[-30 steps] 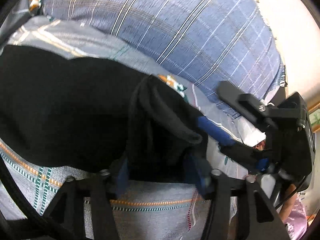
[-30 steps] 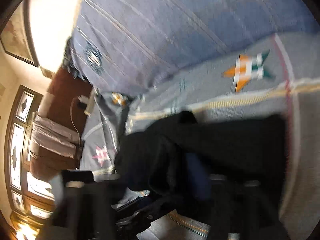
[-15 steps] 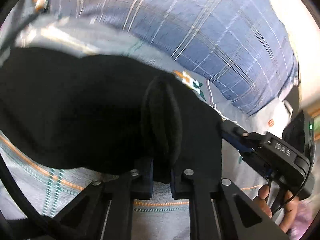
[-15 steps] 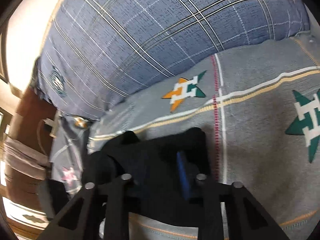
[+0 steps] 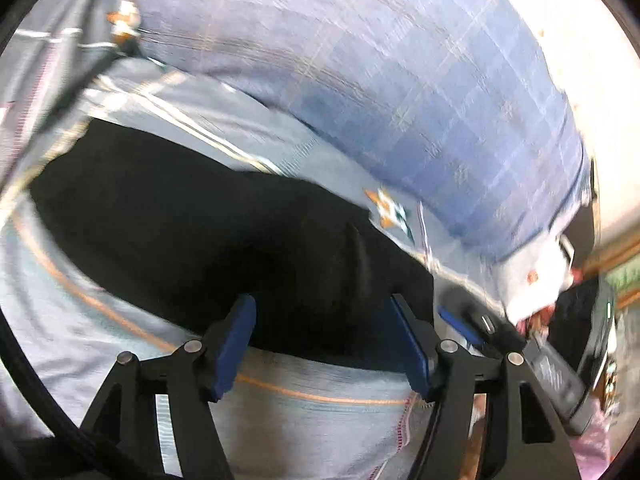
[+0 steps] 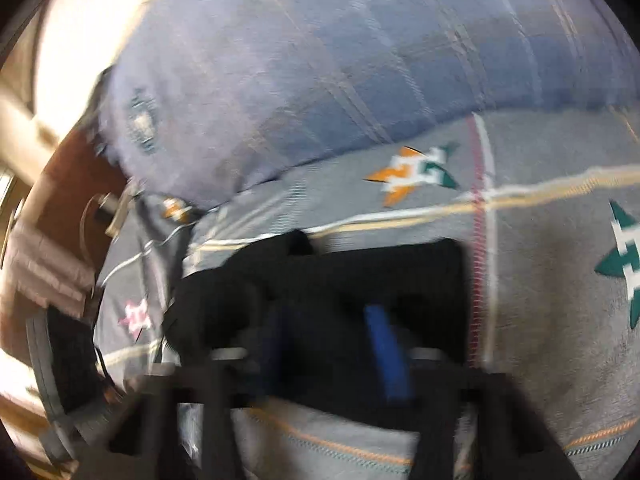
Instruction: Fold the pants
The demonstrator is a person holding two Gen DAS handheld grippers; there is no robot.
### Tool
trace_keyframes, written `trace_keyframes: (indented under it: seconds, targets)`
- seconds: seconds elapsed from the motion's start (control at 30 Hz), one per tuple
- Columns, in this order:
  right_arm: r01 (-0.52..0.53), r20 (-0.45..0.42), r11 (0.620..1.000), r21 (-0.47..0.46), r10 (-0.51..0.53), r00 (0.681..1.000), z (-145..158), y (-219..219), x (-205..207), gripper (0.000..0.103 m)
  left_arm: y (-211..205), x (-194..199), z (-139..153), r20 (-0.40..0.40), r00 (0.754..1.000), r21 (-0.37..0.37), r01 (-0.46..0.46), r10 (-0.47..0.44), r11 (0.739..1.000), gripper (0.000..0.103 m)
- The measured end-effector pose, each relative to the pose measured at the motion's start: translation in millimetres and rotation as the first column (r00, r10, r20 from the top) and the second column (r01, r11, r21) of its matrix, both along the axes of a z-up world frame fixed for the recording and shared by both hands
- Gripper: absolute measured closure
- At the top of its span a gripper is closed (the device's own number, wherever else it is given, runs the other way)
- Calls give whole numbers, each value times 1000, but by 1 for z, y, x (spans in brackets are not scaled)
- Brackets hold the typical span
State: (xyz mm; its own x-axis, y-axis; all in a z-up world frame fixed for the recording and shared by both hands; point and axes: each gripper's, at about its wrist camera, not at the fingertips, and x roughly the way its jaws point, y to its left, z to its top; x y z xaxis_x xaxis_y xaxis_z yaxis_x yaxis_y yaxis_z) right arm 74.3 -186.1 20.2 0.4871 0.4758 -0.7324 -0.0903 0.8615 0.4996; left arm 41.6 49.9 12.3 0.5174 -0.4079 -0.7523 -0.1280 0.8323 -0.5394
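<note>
The black pants (image 5: 192,224) lie folded in a flat dark bundle on a grey patterned bedspread (image 5: 312,412). My left gripper (image 5: 324,332) is open, its blue pads on either side of the bundle's near edge with nothing pinched. In the right wrist view the pants (image 6: 360,276) lie just ahead of my right gripper (image 6: 332,344), which is open with its blue pads apart over the near edge of the cloth. The right gripper also shows in the left wrist view (image 5: 492,328) at the right of the pants. Both views are blurred.
A large blue plaid pillow (image 5: 400,80) lies behind the pants. The bedspread (image 6: 560,280) carries orange and green star motifs. A wooden headboard with a cable (image 6: 76,216) stands at the left of the right wrist view.
My left gripper has opened and let go of the pinched fold, which now lies flat. My right gripper stays open at the pants' edge. Both cameras have shifted.
</note>
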Motion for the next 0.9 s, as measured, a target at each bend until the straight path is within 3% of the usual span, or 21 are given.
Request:
trace_keyframes:
  seconds: [0.13,0.3,0.47,0.57,0.63,0.7,0.9]
  targets:
    - [-100,64,993,55,97,993,11,37,-23,24,65,-15,-5,-44,989,-45,-141,139,989,35]
    - [-138,65,987,81,133,989,2,74,-37,24,139,-31,-32,-144,924,-117,-370,353,921,36]
    - [-186,81,983,5,185,979,-4,94,-42,29,155,-30,-53,-208,891,-118,-433,404,894,43]
    - [-191,72,982,7,190,979,-10,91,-41,30,151,-13,-60,-221,876,-76,-454,429,888,43]
    - [-190,63,982,24,188,980,-13,89,-39,30,151,-3,-67,-246,850,-20,-485,466,874,60]
    - [-188,60,982,31,186,981,-13,86,-37,30,158,-6,-70,-239,831,-20,-521,502,853,67]
    - [-239,1,963,122,240,971,-6,95,-6,30,152,2,-68,-206,838,52,-506,505,861,67]
